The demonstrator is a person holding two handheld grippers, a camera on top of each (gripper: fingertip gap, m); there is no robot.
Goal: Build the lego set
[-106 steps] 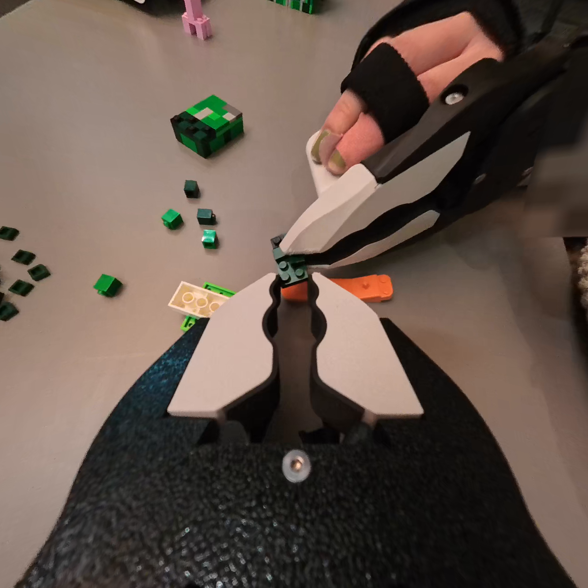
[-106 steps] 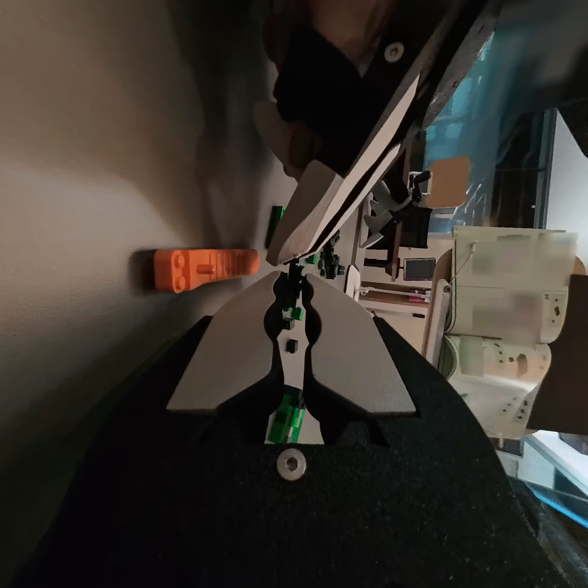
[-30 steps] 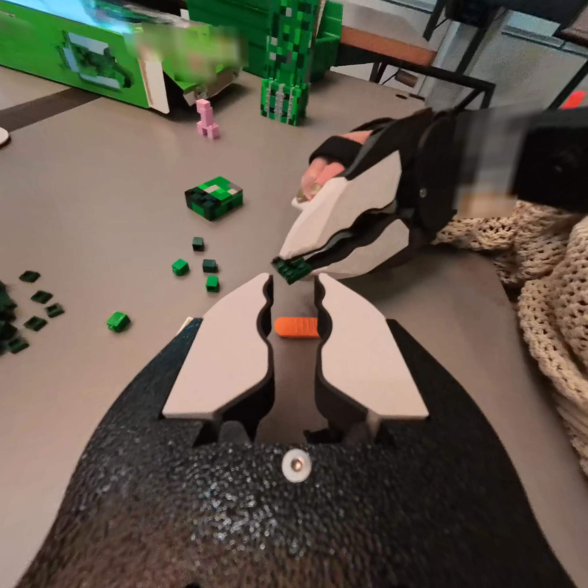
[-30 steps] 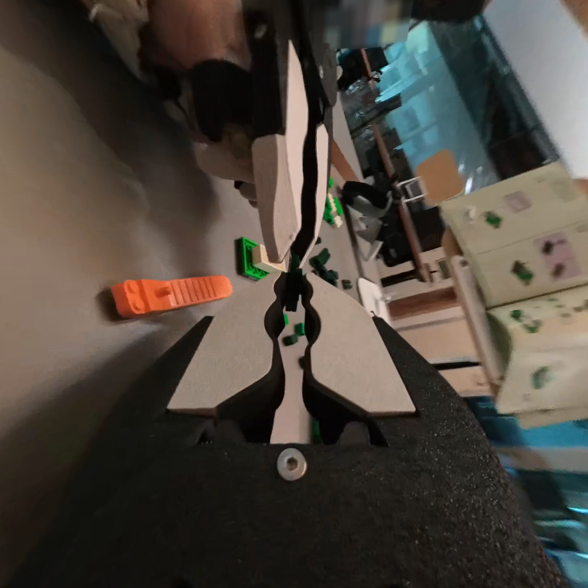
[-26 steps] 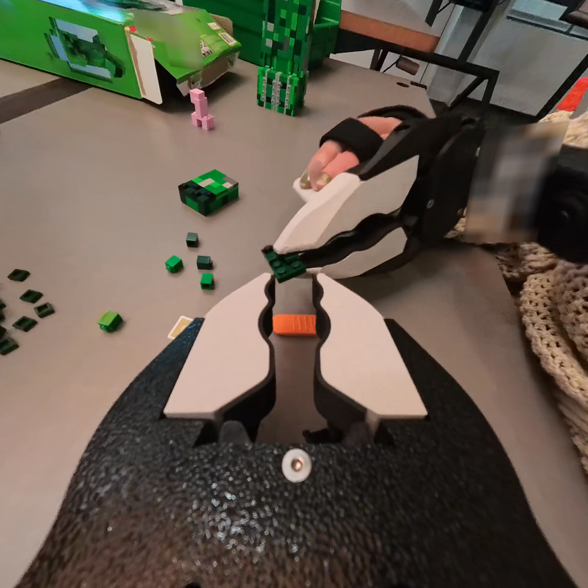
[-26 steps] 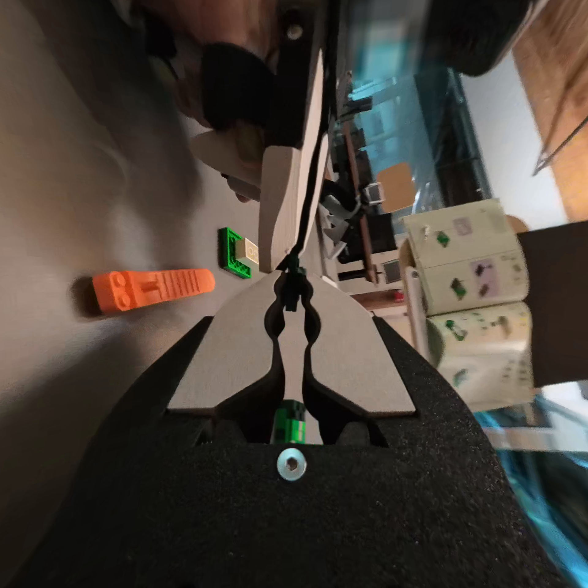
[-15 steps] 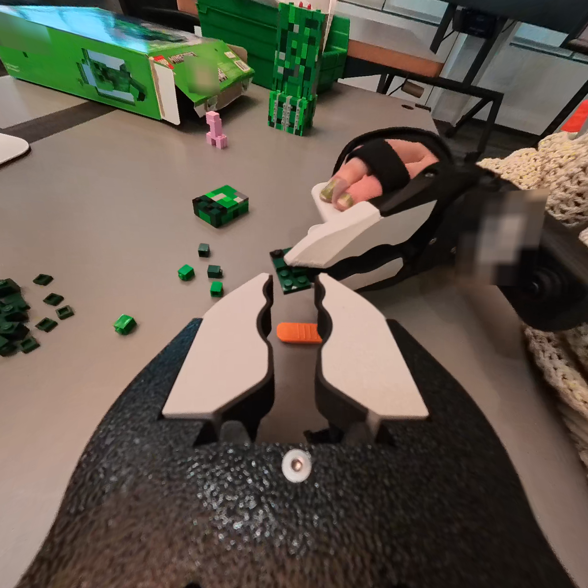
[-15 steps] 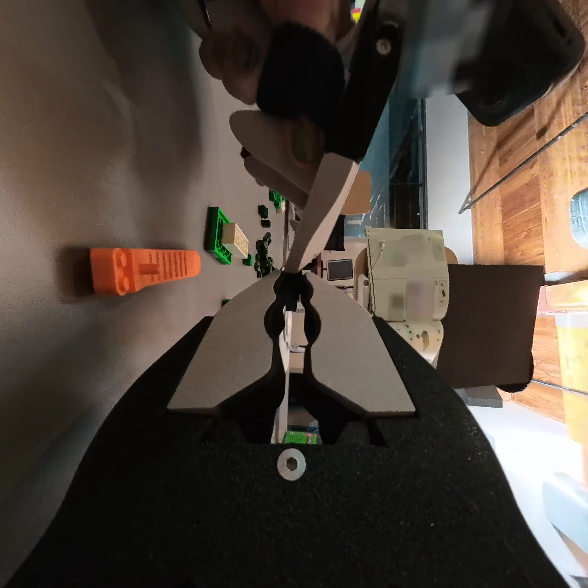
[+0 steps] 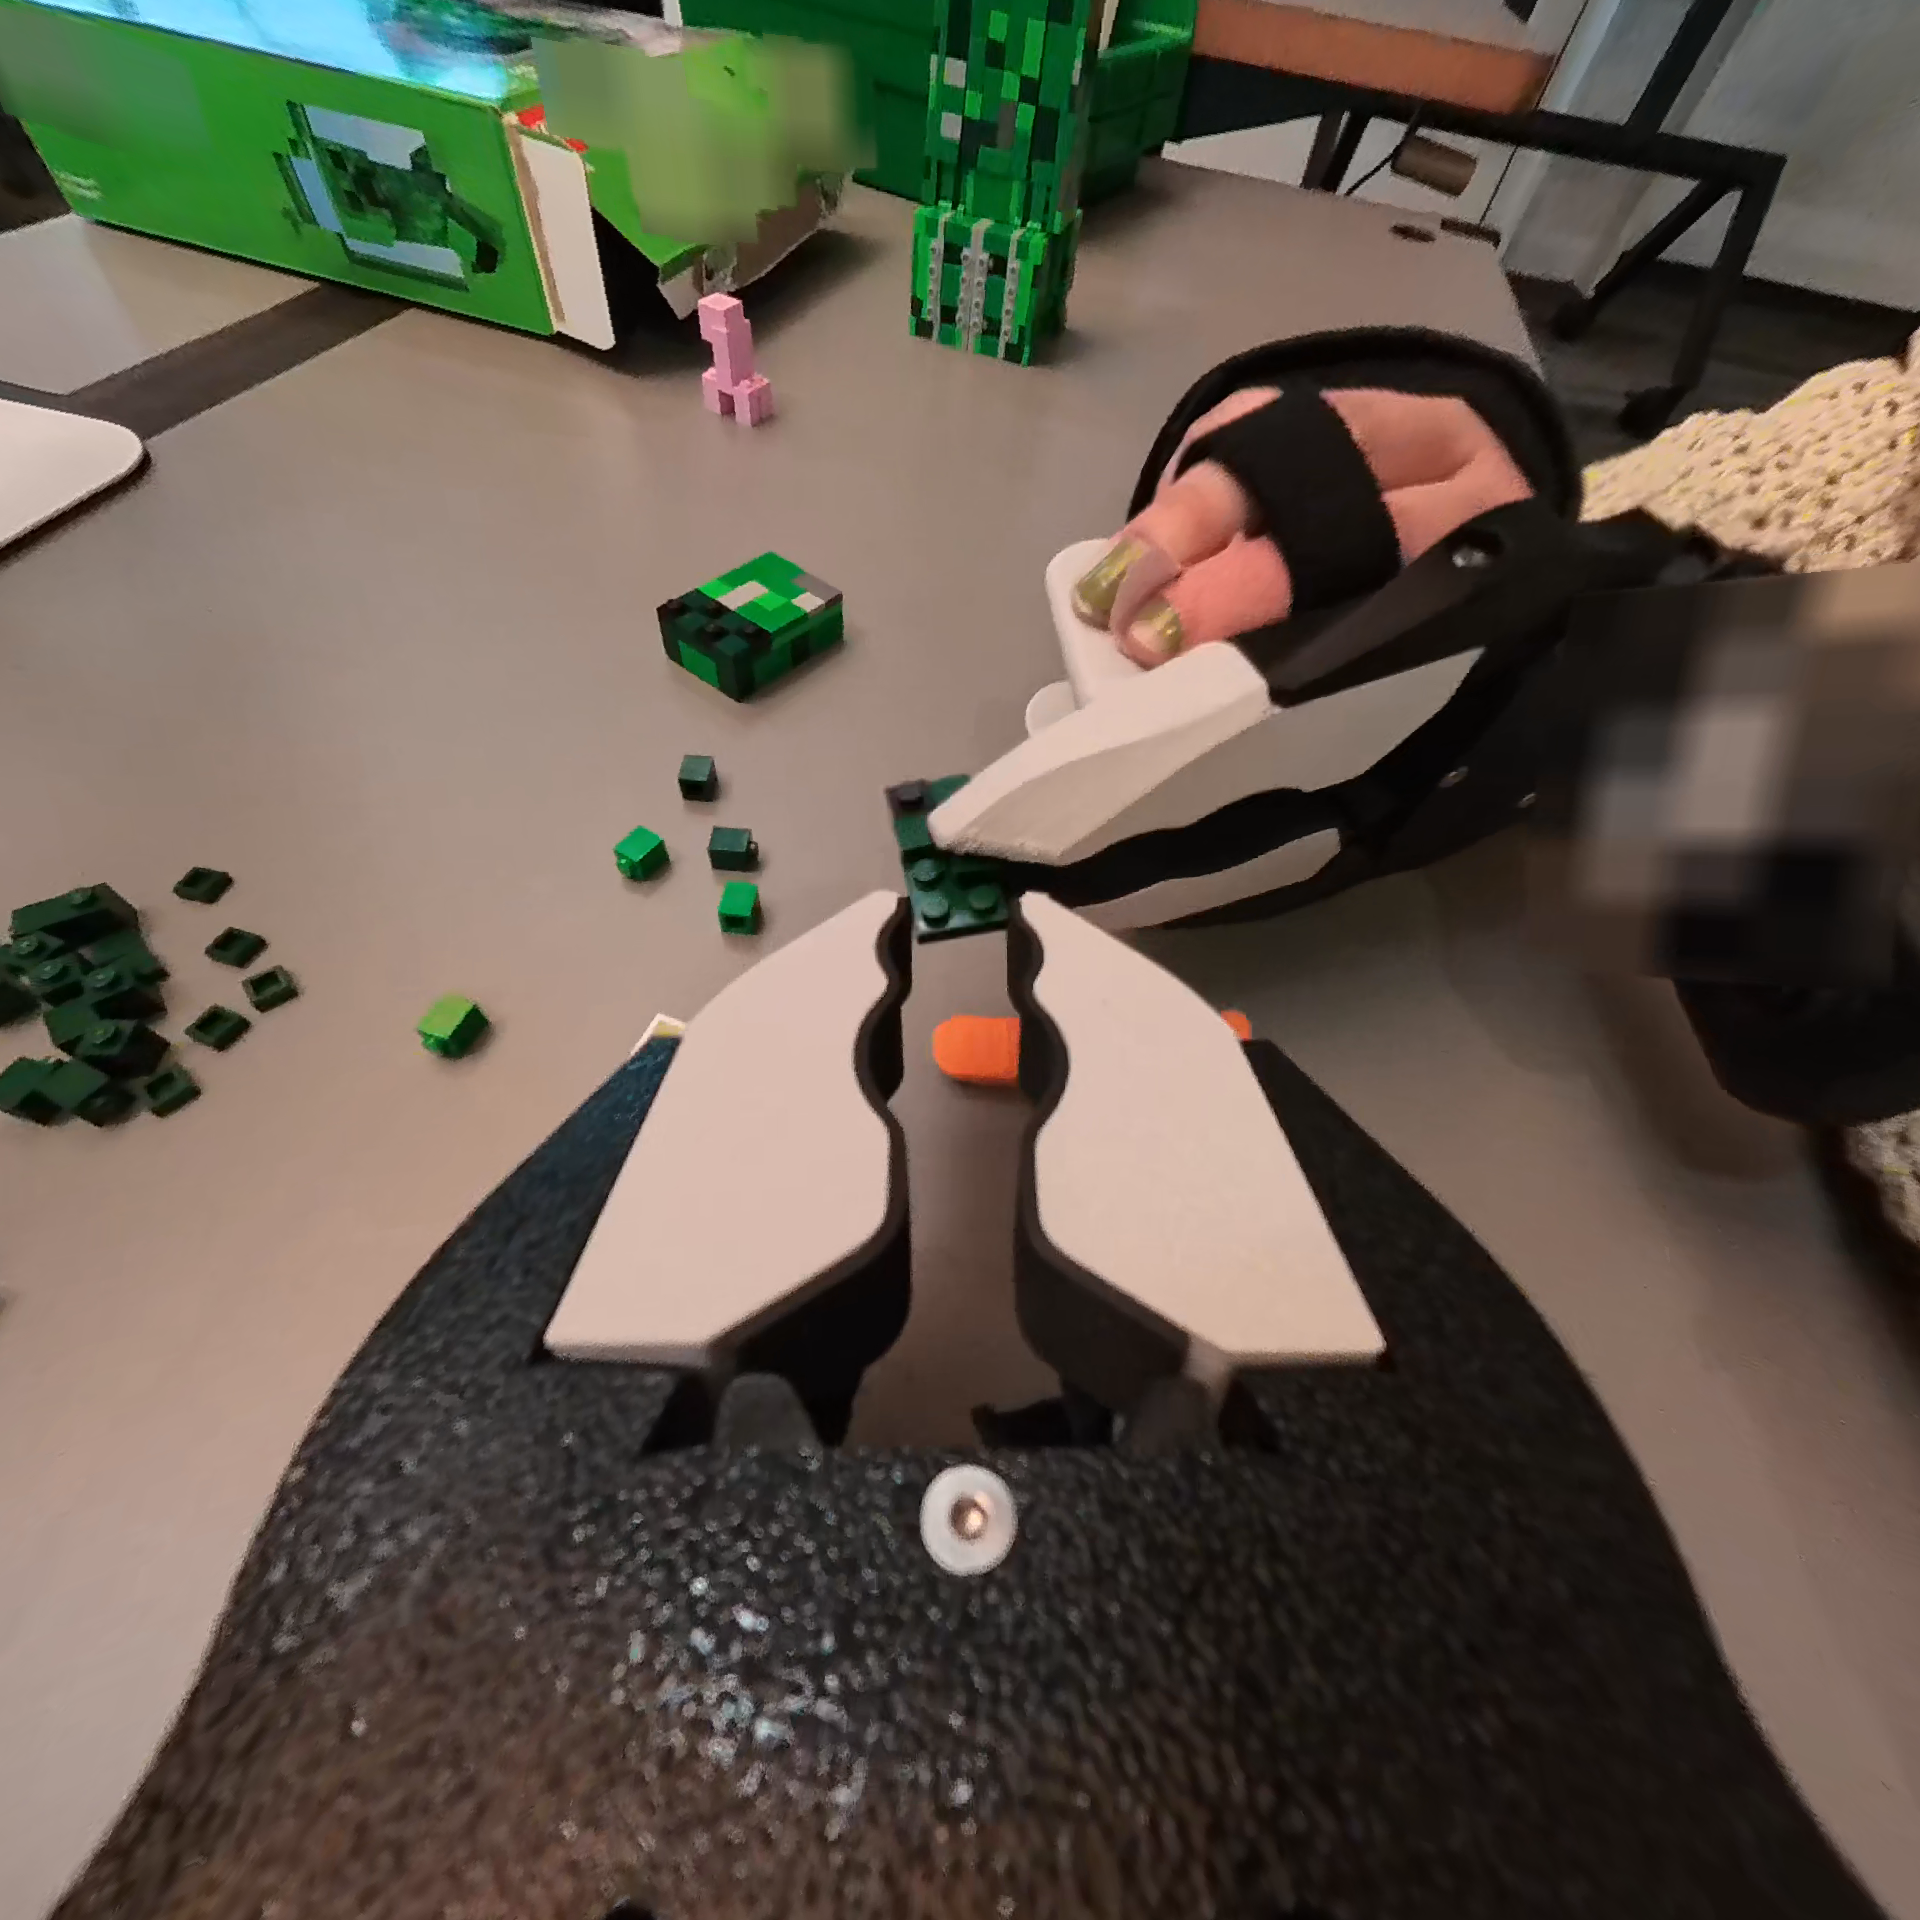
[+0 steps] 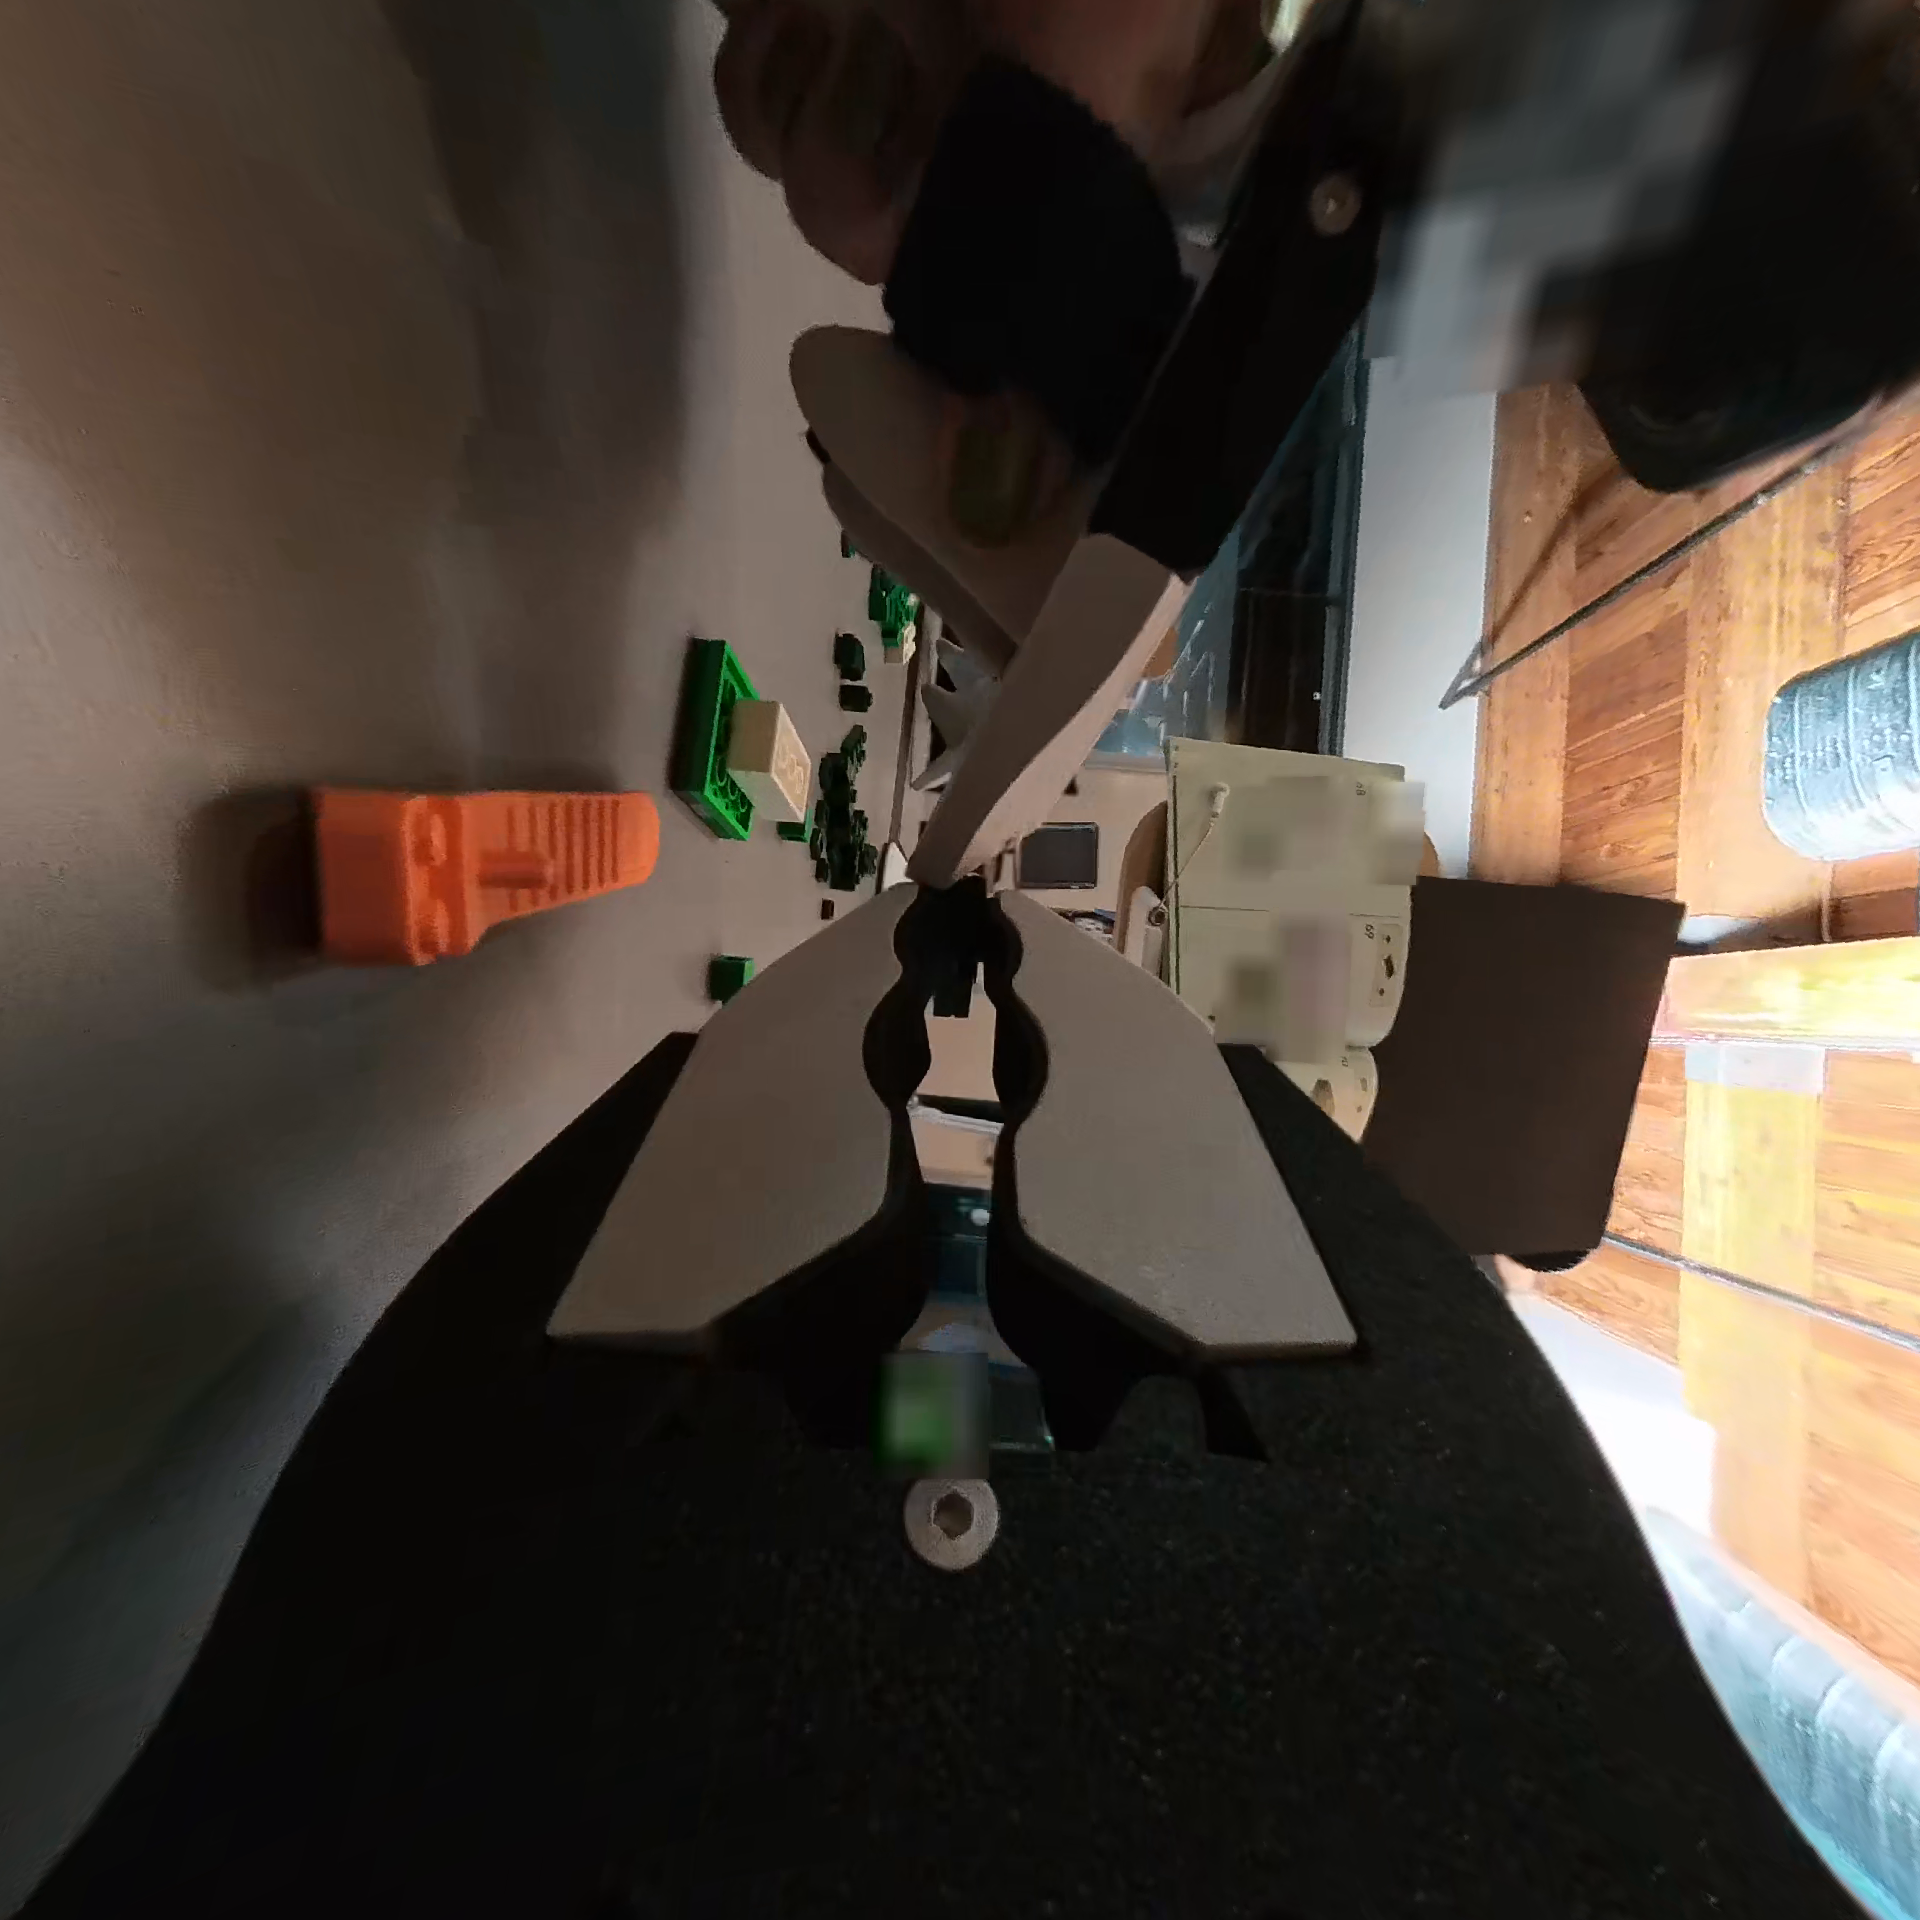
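1. Left wrist view: the left gripper (image 9: 954, 920) is seen from behind with its two pale fingers (image 9: 748, 1122) parted by a narrow gap. The near edge of a dark green lego plate (image 9: 945, 894) lies just between the two tips; whether the tips press on it cannot be told.
2. The same plate is clamped from the right side by the right gripper (image 9: 940, 831), whose white fingers are closed over and under it. That gripper is held by a hand (image 9: 1278, 520) strapped in black.
3. Below the gap between the left fingers, an orange brick separator (image 9: 971, 1049) is seen lying on the grey table (image 9: 364, 582).
4. Beyond the left finger, four small green bricks (image 9: 717, 847) are scattered; farther out a squat green-and-black block (image 9: 750, 623) is set, and to the far left a heap of dark green pieces (image 9: 88, 1003) is spread.
5. Well beyond the fingertips a pink figure (image 9: 732, 358), a tall green brick model (image 9: 997, 177) and an open green box (image 9: 312, 166) are found.
6. Right wrist view, rolled sideways: the right gripper (image 10: 951, 920) is shown nearly closed, with the dark green lego plate (image 10: 951, 982) pinched edge-on just behind its tips.
7. The left gripper (image 10: 961, 862) is met tip to tip from above.
8. To the left of the fingers, the orange brick separator (image 10: 478, 873) and a green plate bearing a tan brick (image 10: 717, 764) are seen on the table (image 10: 208, 520).
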